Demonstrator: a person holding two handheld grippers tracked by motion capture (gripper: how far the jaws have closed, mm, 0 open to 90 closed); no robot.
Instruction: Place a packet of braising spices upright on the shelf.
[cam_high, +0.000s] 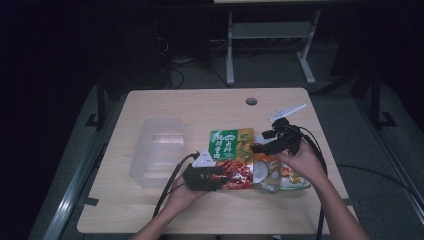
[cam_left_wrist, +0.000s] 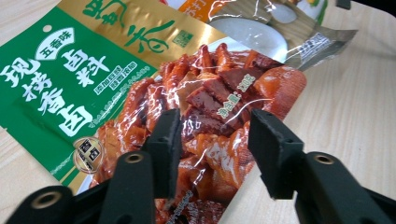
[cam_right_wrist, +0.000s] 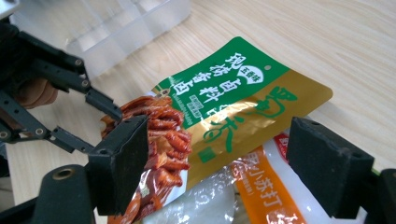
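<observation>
Two grippers work one pile of packets mid-table. Left: clear ribbed plastic bin (cam_high: 159, 150), rectangular, well apart from the pile. Left gripper (cam_high: 212, 176) straddles the red end of the sauce packet (cam_high: 231, 156), jaws apart, not yet pinching. Packet flat, glossy foil; long axis runs front to back, green-gold end away from the person, red end near. White-and-orange packet (cam_high: 272, 172) lies partly beneath it. Right gripper (cam_high: 260, 148) above the pile, jaws wide, gripping nothing. Pale wood-grain table (cam_high: 210, 105), cable hole at rear; dark room.
</observation>
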